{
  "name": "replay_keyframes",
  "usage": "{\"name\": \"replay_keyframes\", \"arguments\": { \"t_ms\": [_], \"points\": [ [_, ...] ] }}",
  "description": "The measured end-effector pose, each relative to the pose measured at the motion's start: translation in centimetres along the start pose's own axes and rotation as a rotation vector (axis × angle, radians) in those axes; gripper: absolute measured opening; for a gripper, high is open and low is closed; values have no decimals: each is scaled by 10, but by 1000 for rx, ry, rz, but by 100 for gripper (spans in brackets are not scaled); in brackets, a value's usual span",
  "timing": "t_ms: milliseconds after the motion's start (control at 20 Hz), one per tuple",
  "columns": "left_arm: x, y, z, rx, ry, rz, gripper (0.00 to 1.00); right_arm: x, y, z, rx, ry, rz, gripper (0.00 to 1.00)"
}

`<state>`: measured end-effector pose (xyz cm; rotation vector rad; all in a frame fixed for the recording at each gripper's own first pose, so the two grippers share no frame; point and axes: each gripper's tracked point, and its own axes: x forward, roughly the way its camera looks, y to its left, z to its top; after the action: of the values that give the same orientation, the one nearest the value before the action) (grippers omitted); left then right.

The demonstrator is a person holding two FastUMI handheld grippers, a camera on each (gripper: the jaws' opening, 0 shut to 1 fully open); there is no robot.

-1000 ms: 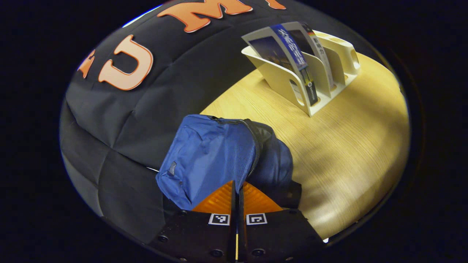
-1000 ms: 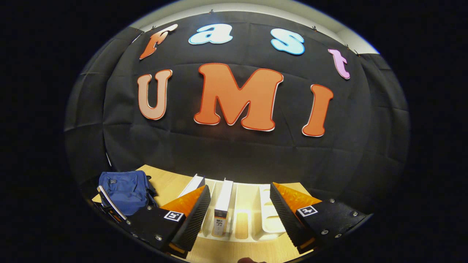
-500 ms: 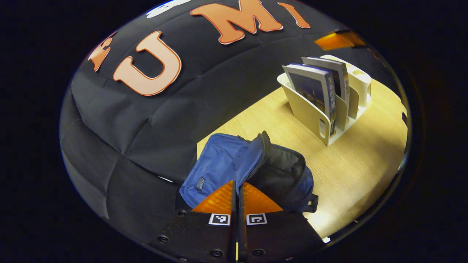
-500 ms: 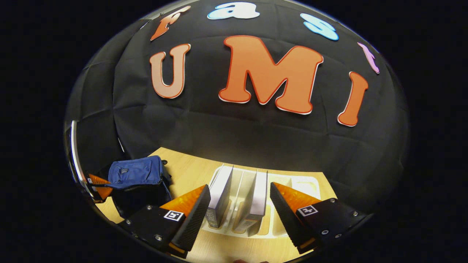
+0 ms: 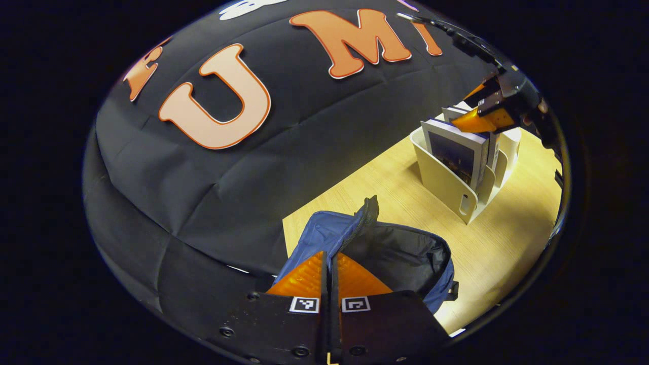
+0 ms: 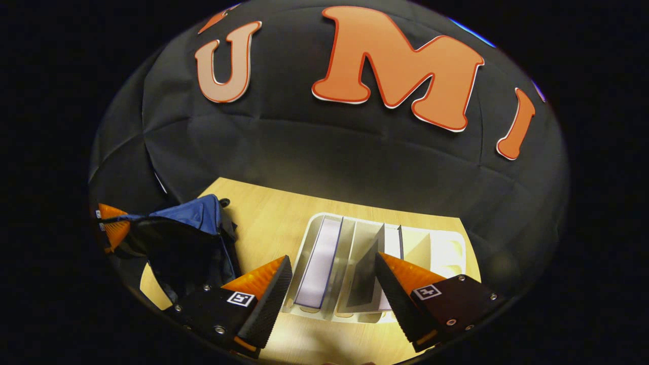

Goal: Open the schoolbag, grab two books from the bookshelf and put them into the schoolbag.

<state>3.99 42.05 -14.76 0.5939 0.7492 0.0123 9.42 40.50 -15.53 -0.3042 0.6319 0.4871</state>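
Pinching schoolbag (image 5: 400, 253) flap, left fingers (image 5: 328, 268) hide contact; right fingers (image 6: 329, 284) spread over books (image 6: 317, 261).

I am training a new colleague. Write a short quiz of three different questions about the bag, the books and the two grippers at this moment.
1. True or false: the bag is open.
2. How many books stand in the rack?
3. Which gripper has its jaws apart above the books: A) left gripper B) right gripper?

Key: 1 true, its dark inside shows. 2 two. 3 B; the left one is shut on the bag's rim.
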Motion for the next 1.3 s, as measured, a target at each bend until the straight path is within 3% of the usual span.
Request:
{"name": "replay_keyframes", "arguments": {
  "t_ms": [400, 500, 600, 700, 800, 900, 1000, 1100, 1300],
  "points": [
    [12, 16, 20, 67, -37, -45, 1, 42, 2, -12, 29, 188, -12, 97],
    [17, 15, 19, 69, -40, -64, 2, 50, 0, -19, 17, 233, -28, 93],
    [22, 17, 19, 72, -45, -69, 2, 58, 8, -28, 57, 305, -5, 86],
    [25, 18, 19, 76, -54, -77, 2, 61, 18, -40, 104, 405, 48, 65],
    [27, 16, 16, 69, -61, -94, 2, 62, 20, -47, 101, 479, 66, 70],
    [30, 17, 13, 54, -68, -103, 2, 61, 15, -50, 72, 550, 56, 41],
    [31, 17, 11, 42, -77, -111, 2, 60, 13, -57, 75, 618, 60, 44],
    [31, 16, 11, 32, -86, -123, 2, 55, 18, -60, 110, 703, 82, 41],
    [32, 15, 3, 4, -92, -138, 2, 51, 18, -60, 140, 752, 79, 36]
  ]
}}
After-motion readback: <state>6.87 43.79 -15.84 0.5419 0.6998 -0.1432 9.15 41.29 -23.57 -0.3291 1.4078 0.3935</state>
